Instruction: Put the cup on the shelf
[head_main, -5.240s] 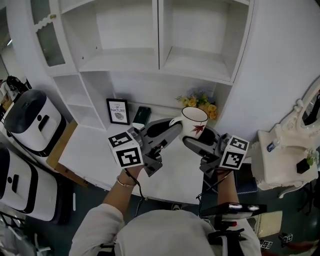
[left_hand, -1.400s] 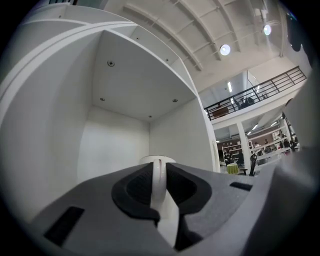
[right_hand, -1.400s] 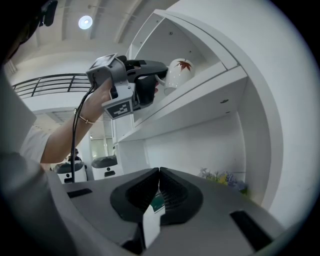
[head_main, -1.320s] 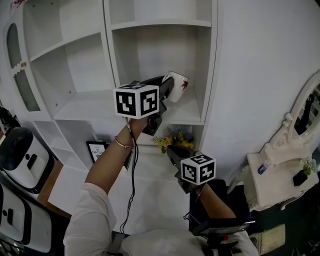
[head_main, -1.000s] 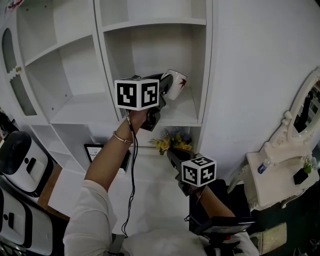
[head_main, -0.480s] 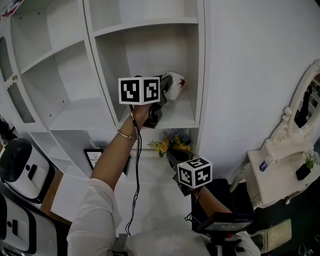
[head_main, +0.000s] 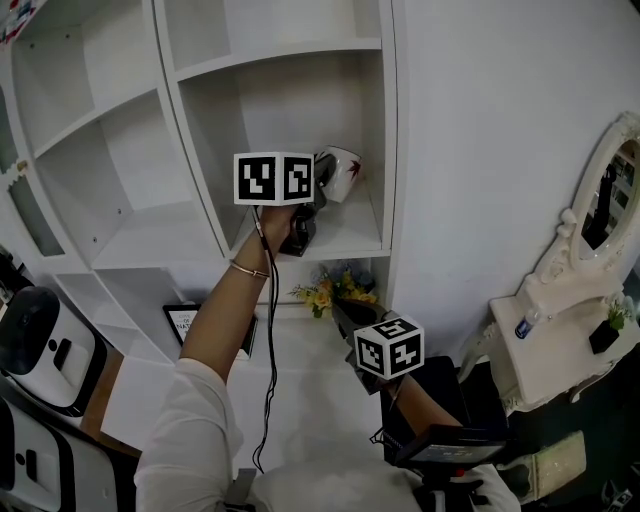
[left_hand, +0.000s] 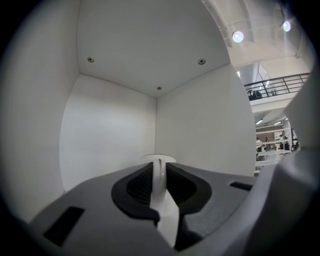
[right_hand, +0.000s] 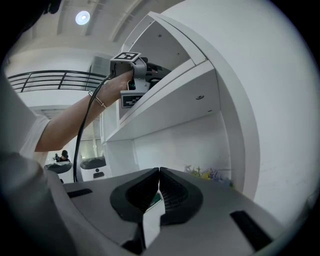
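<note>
Placing step: left gripper grasps the tilted white ceramic cup with a red leaf over the white shelf's right end. Next, probably level, lower, release. Right gripper is clenched and empty.

Left gripper: raised on an outstretched, bare forearm, jaws partly closed, pads clamping the thin wall of the cup that stands between them. Right gripper: held low, jaws pressed fully together, pad against pad.
</note>
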